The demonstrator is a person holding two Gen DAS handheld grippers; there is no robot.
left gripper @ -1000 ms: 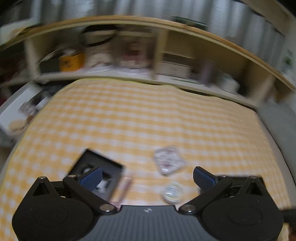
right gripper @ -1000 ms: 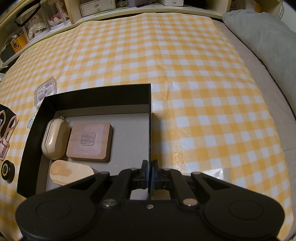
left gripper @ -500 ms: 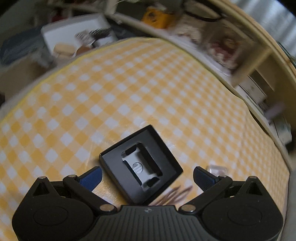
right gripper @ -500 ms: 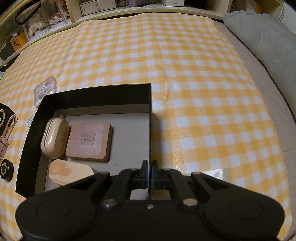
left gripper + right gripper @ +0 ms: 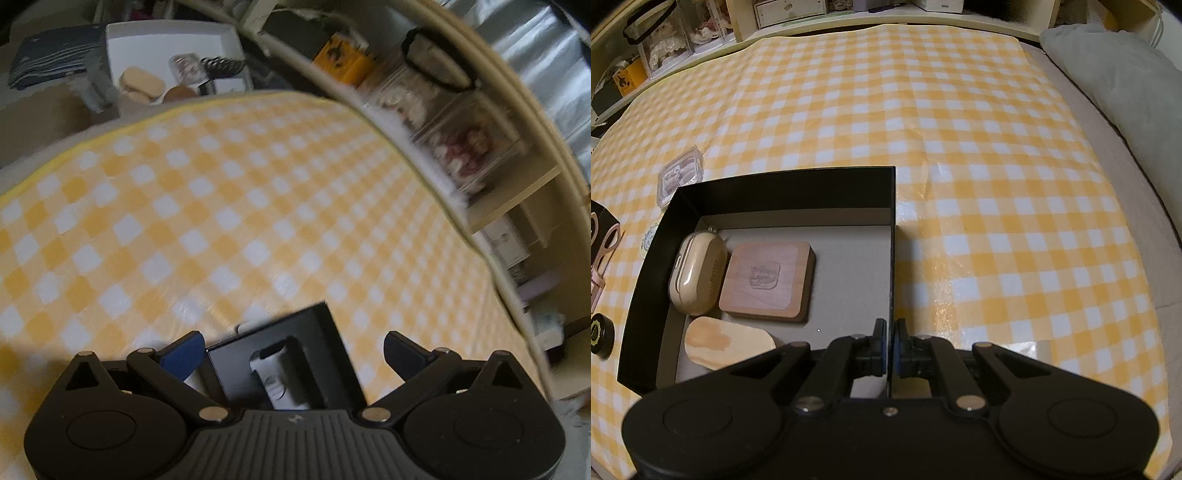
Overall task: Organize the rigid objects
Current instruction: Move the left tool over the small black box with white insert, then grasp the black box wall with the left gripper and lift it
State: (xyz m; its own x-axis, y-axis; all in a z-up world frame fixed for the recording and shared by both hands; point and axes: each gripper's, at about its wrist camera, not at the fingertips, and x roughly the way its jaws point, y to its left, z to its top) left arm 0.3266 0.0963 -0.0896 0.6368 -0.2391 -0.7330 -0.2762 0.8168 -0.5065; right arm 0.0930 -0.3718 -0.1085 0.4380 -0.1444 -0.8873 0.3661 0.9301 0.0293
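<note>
Yellow-and-white checked cloth [image 5: 960,129] over the desk. Behind it, cream open shelving [image 5: 532,147] with clear storage boxes [image 5: 476,151] and a small drawer unit [image 5: 790,11]. Grey pillow [image 5: 1115,85] at right. Dim, warm indoor light.

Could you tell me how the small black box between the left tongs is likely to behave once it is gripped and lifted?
The small black box looks stiff-walled and probably light. Its smooth sides might slip, and the loose-looking item inside could shift if tilted.
</note>
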